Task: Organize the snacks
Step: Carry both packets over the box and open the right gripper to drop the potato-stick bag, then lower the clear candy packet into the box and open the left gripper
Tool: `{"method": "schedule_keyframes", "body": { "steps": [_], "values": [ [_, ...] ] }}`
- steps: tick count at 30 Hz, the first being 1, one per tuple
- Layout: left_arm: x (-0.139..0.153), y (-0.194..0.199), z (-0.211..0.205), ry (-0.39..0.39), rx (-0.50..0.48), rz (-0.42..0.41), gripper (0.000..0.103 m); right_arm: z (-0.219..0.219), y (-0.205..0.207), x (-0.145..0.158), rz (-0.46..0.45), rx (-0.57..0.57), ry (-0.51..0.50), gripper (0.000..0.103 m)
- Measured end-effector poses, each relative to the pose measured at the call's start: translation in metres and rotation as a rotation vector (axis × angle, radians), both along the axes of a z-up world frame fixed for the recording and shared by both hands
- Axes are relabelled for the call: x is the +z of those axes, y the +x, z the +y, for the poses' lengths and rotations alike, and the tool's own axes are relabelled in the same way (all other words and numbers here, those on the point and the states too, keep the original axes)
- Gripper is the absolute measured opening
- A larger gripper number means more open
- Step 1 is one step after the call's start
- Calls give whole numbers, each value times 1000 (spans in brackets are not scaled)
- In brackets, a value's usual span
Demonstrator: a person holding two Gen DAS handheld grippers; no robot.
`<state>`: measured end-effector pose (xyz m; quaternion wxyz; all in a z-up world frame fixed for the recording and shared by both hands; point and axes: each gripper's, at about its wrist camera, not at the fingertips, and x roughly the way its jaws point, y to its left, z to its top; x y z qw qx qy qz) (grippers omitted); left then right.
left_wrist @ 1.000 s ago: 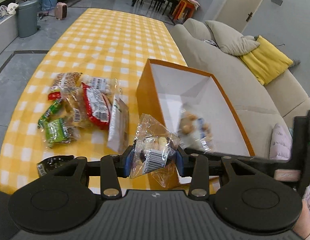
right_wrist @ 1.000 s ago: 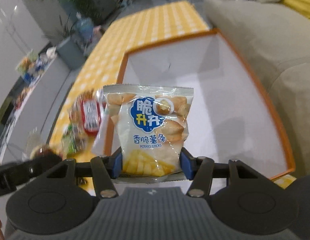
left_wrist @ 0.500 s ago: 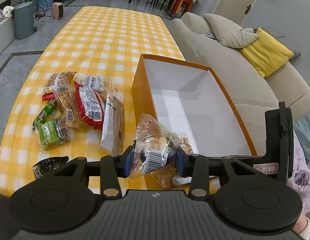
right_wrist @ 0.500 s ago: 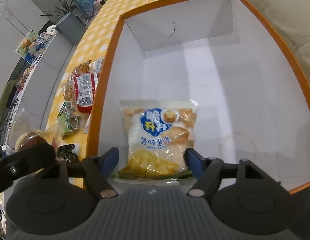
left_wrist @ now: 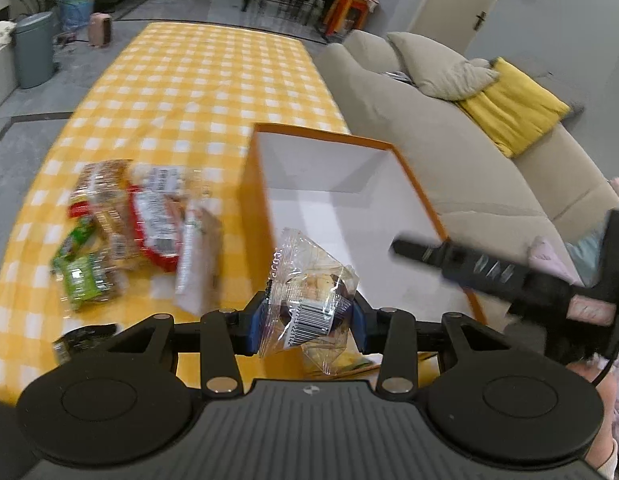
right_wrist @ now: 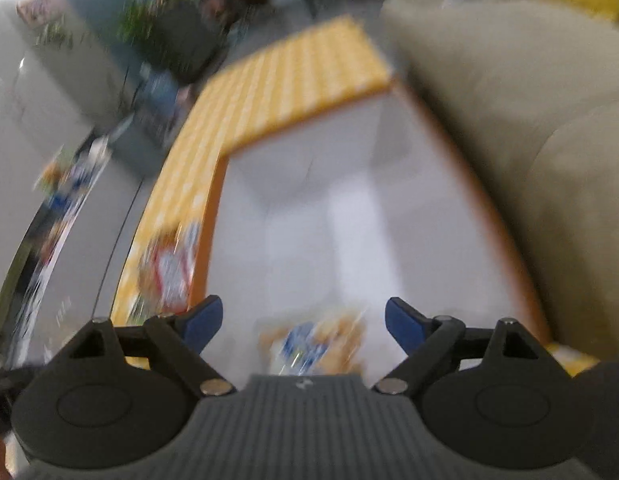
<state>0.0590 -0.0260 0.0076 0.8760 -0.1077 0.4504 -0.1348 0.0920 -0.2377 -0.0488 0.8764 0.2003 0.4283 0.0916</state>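
My left gripper (left_wrist: 307, 322) is shut on a clear snack packet with a barcode (left_wrist: 309, 300), held just above the near left corner of the orange box with a white inside (left_wrist: 333, 208). My right gripper (right_wrist: 303, 326) is open and empty above the box (right_wrist: 349, 216). The blue-and-white potato sticks bag (right_wrist: 313, 346) lies on the box floor at its near end, blurred. A pile of snack packets (left_wrist: 141, 224) lies on the yellow checked tablecloth (left_wrist: 197, 76) left of the box. The right gripper (left_wrist: 481, 268) shows at the box's right edge in the left wrist view.
A beige sofa (left_wrist: 441, 136) with grey and yellow cushions runs along the right of the table. A dark packet (left_wrist: 83, 340) lies near the table's front edge. A grey bin (left_wrist: 31, 48) stands on the floor at far left. The right wrist view is motion-blurred.
My right gripper opened and dropped the potato sticks bag into the box, then pulled back and up. My left gripper kept its packet and shifted slightly toward the box.
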Motion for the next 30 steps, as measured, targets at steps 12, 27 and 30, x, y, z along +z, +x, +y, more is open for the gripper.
{"method": "schedule_keyframes", "body": {
  "steps": [12, 27, 30],
  "values": [
    [-44, 59, -93, 275, -206, 190, 47, -37, -13, 6, -149, -140, 43, 86],
    [-93, 98, -122, 465, -277, 460, 45, -53, -7, -9, -81, -186, 91, 84],
    [-103, 107, -127, 454, -292, 510, 48, -61, -9, -8, -89, -214, 117, 81]
  ]
}}
